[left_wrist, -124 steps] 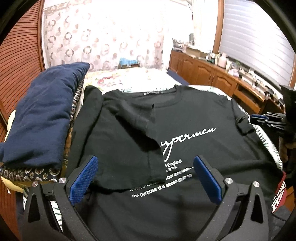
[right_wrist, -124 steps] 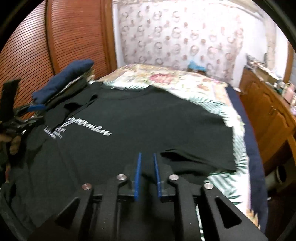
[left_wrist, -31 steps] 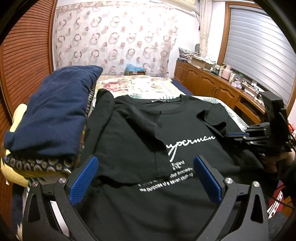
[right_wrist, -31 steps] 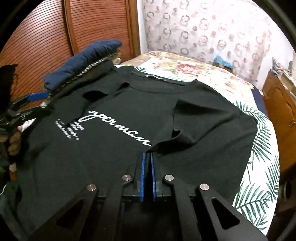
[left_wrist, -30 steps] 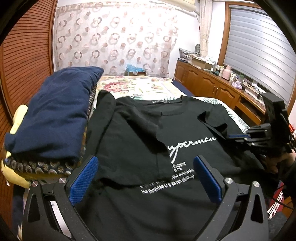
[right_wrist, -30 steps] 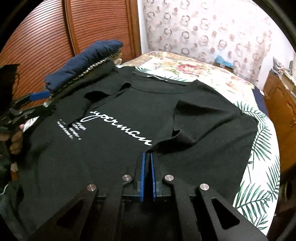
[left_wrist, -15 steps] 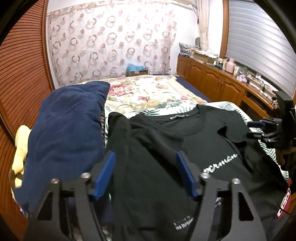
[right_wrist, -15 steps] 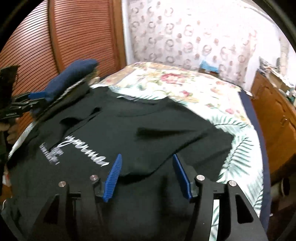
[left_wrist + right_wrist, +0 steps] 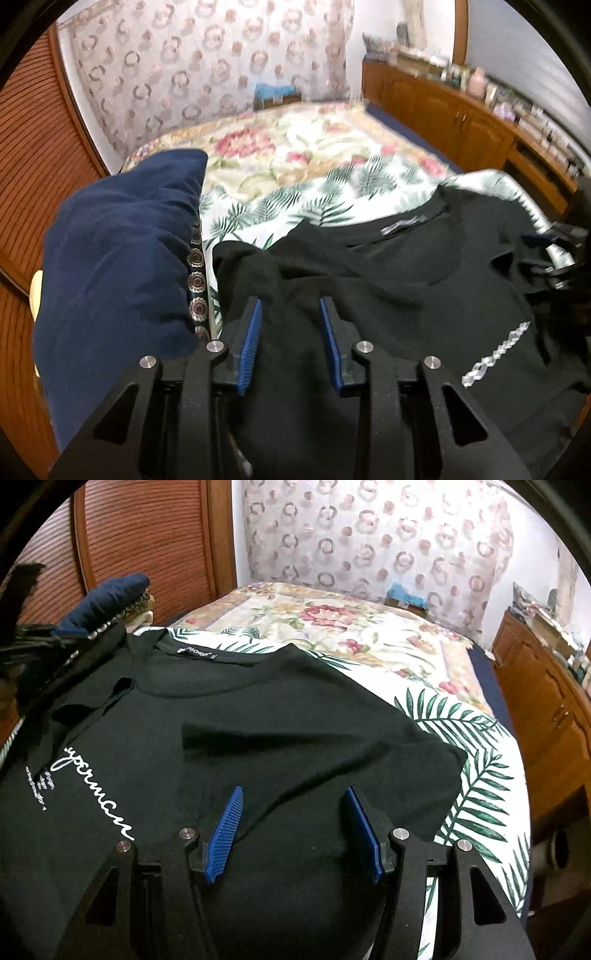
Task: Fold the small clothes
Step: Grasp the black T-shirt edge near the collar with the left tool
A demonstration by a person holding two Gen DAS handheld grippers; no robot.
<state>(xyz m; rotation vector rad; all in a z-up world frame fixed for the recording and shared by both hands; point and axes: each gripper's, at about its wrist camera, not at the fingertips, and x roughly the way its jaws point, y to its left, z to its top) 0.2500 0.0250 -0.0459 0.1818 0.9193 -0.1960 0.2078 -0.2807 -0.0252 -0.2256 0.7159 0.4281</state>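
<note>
Right tongs (image 9: 293,829), just opened, have dropped the folded sleeve onto the black T-shirt (image 9: 258,720); left tongs (image 9: 290,341), closing, apparently straddle its shoulder ungripped, for the next fold

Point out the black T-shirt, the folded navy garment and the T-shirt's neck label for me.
black T-shirt (image 9: 295,709), right wrist view, on its folded-in sleeve.
folded navy garment (image 9: 118,251), left wrist view, on its top face.
neck label (image 9: 195,650), right wrist view, on the white lettering.
</note>
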